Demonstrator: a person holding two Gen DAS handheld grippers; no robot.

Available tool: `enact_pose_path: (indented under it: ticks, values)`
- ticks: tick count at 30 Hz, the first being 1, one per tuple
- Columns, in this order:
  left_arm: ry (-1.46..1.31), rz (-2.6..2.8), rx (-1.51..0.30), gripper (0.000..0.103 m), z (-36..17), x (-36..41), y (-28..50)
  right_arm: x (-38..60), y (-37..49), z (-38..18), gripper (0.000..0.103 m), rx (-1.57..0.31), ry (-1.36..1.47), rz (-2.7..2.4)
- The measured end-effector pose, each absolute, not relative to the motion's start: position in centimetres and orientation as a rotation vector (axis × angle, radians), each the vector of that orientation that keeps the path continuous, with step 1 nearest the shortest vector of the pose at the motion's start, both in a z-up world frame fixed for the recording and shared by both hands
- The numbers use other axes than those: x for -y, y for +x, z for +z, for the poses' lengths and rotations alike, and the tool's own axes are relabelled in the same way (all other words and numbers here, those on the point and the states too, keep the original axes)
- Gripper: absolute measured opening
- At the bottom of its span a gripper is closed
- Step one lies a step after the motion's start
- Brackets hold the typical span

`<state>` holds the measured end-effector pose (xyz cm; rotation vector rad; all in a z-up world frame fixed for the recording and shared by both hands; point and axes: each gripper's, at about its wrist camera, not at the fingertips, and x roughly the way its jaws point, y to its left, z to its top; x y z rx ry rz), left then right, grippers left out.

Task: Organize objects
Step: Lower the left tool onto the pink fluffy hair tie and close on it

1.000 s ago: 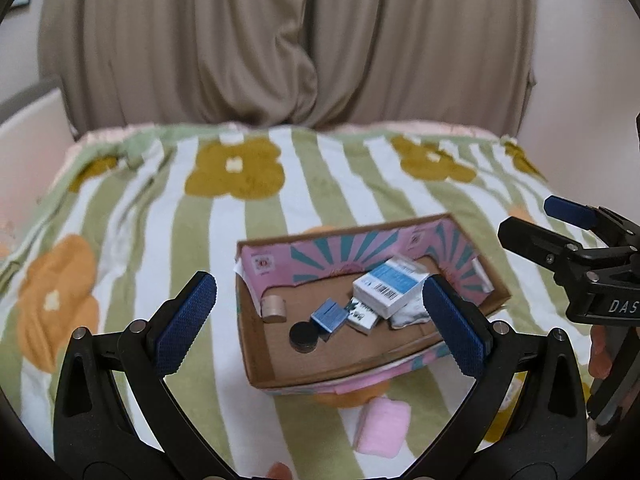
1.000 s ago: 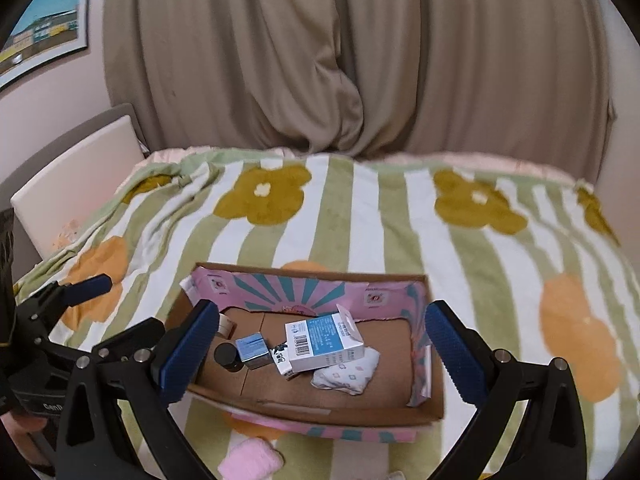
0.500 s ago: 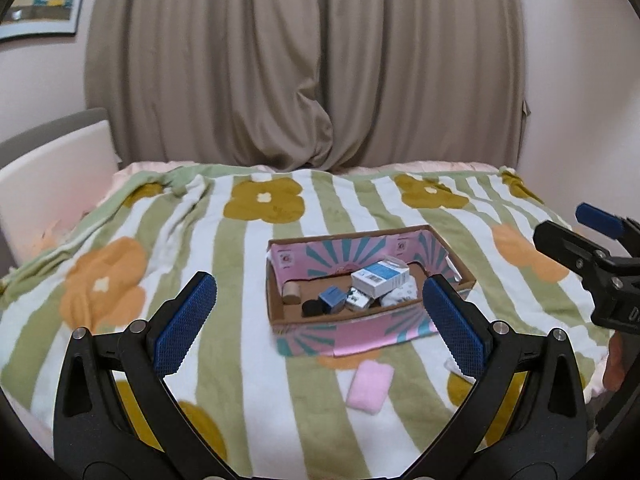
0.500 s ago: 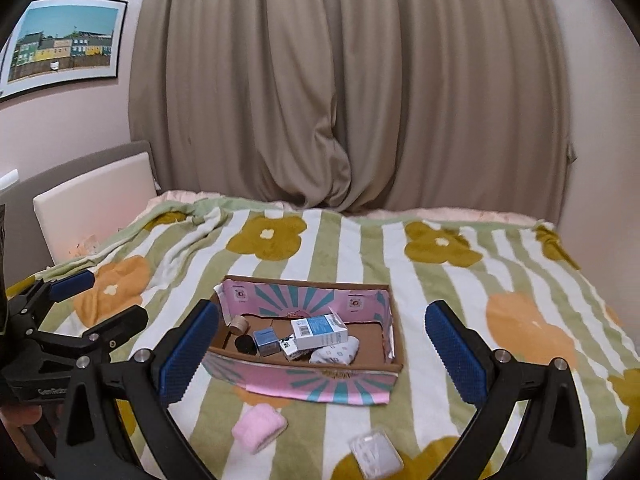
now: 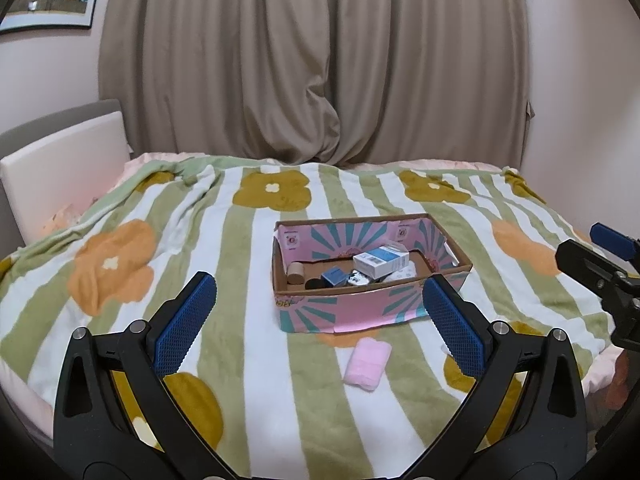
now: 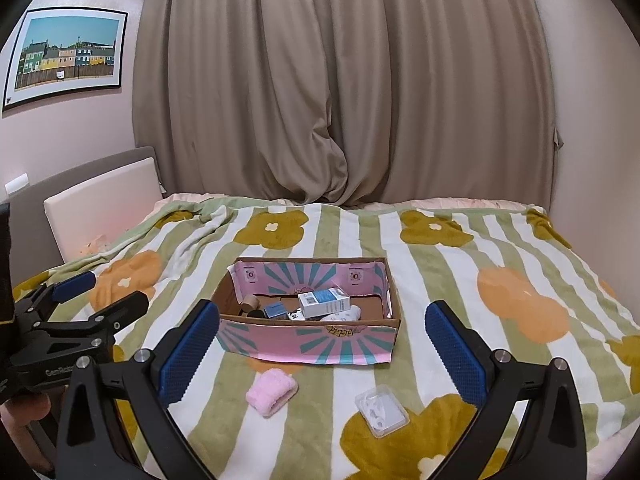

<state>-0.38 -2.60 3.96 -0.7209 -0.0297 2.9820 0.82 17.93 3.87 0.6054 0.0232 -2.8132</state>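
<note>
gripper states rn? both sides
Left gripper: open, holding nothing.
Right gripper: open, holding nothing.

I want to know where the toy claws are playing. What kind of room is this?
Most likely a bedroom. A bed with a flowery striped blanket fills the view, a padded headboard stands along one side, long curtains hang behind it, and a framed picture is on the wall.

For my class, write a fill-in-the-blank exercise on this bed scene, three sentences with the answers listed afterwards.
1. The white and blue carton lies inside the ____.
2. The pink cloth roll lies on the ____, in front of the box.
3. Both the left gripper and right gripper hold ____.

Answers: box; blanket; nothing
</note>
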Motion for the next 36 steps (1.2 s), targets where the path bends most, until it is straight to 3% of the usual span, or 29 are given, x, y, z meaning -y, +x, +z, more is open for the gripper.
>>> enact_pose_path:
  ticks: [20, 36]
  values:
    - [-1.057, 2.812, 0.017, 0.103, -5.2, -1.1, -7.2, -19.0, 1.5, 4.0, 0.103, -0.037, 0.621, -2.815]
    - [-1.359, 2.615, -0.044, 0.103, -18.1, -4.1, -13.1, -21.3, 1.0, 3.1, 0.103, -0.038, 0.691, -2.86]
